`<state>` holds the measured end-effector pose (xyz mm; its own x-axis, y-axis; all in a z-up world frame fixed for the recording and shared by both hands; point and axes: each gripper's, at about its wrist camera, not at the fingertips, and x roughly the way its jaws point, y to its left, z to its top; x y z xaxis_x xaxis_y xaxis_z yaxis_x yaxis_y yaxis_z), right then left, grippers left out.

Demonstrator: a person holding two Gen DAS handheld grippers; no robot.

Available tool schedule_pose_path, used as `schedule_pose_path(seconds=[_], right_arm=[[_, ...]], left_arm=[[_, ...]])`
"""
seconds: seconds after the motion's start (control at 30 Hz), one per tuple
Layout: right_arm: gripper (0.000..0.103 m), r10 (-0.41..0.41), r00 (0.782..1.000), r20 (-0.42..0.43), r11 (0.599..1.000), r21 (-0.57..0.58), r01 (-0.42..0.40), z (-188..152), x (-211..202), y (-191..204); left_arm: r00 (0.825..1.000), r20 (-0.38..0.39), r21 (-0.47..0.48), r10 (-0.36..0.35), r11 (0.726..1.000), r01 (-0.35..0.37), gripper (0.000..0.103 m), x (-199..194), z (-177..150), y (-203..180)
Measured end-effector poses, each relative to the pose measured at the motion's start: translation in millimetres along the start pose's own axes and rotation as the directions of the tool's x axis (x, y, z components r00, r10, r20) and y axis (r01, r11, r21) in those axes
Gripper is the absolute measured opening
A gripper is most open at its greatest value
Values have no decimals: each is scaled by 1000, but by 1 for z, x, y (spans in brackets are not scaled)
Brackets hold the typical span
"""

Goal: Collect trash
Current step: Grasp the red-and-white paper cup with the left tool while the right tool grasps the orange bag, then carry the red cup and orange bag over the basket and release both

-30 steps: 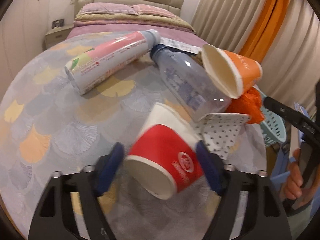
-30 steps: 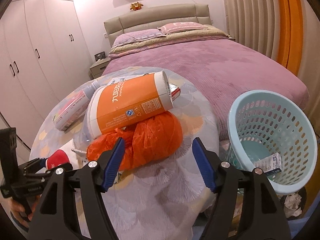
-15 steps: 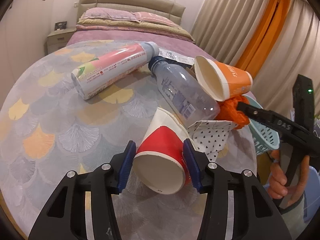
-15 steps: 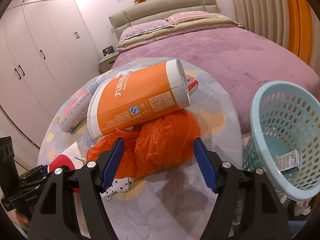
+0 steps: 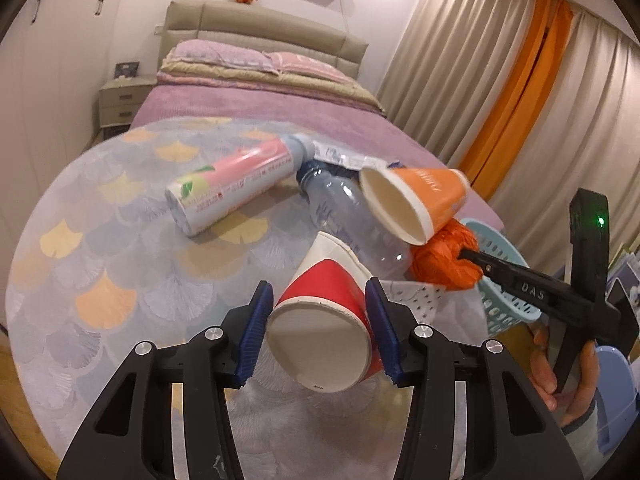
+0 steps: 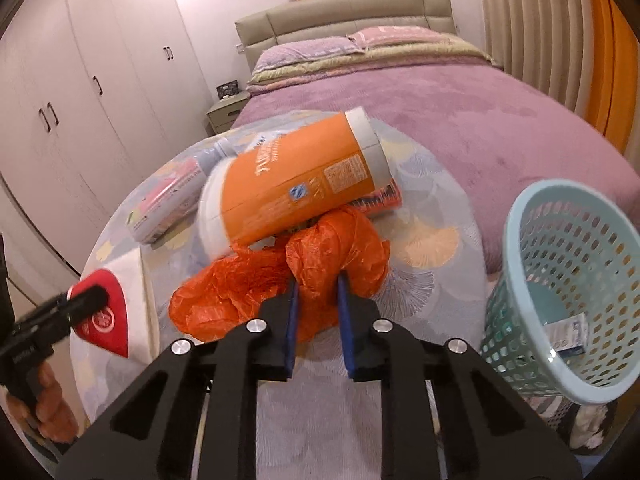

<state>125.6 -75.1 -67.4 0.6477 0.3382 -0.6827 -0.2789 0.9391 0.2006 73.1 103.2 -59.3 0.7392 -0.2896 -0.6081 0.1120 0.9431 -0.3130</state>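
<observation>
My left gripper (image 5: 318, 308) is shut on a red paper cup (image 5: 324, 320), lying on its side with its base toward the camera, just above the round table (image 5: 100, 264). My right gripper (image 6: 318, 292) is shut on a crumpled orange plastic bag (image 6: 316, 268), which also shows in the left wrist view (image 5: 444, 260). An orange paper cup (image 6: 288, 196) rests on the bag. A clear plastic bottle (image 5: 348, 216) and a pink-labelled bottle (image 5: 236, 184) lie on the table. The red cup shows at the left of the right wrist view (image 6: 104, 316).
A light blue mesh basket (image 6: 568, 280) stands right of the table with a small box inside. A white dotted paper (image 5: 412, 296) lies by the red cup. A flat wrapper (image 5: 340, 158) lies behind the bottles. A purple bed (image 6: 460, 120) is behind the table.
My right gripper has closed from wide open onto the orange bag. My left gripper has closed on the red cup and lifted it slightly.
</observation>
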Motion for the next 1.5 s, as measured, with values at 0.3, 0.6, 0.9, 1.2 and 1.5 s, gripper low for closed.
schedule_pose_path(seconds=[0.3,0.6,0.9,1.2,1.5], right_arm=[[13,-26,998,50,1000,-13,27,-2,-49,-2],[13,-21,993,112,1000,14,19,-9,-95,-17],[13,-97,974,204,993,91,80,-2,-136,-57],[13,-204,954,220,965,211,158,-8,-150,-123],[13,-272,945,181,922,331,202,-24,-141,-187]], left_arm=[[998,60,9,-29,1000,28,47,-16,10,-10],[993,93,57,-72,996,67,47,-19,23,-34],[981,108,153,-160,978,142,46,-8,43,-90],[968,51,223,-244,948,227,46,35,56,-158],[958,-28,256,-286,924,283,47,82,57,-210]])
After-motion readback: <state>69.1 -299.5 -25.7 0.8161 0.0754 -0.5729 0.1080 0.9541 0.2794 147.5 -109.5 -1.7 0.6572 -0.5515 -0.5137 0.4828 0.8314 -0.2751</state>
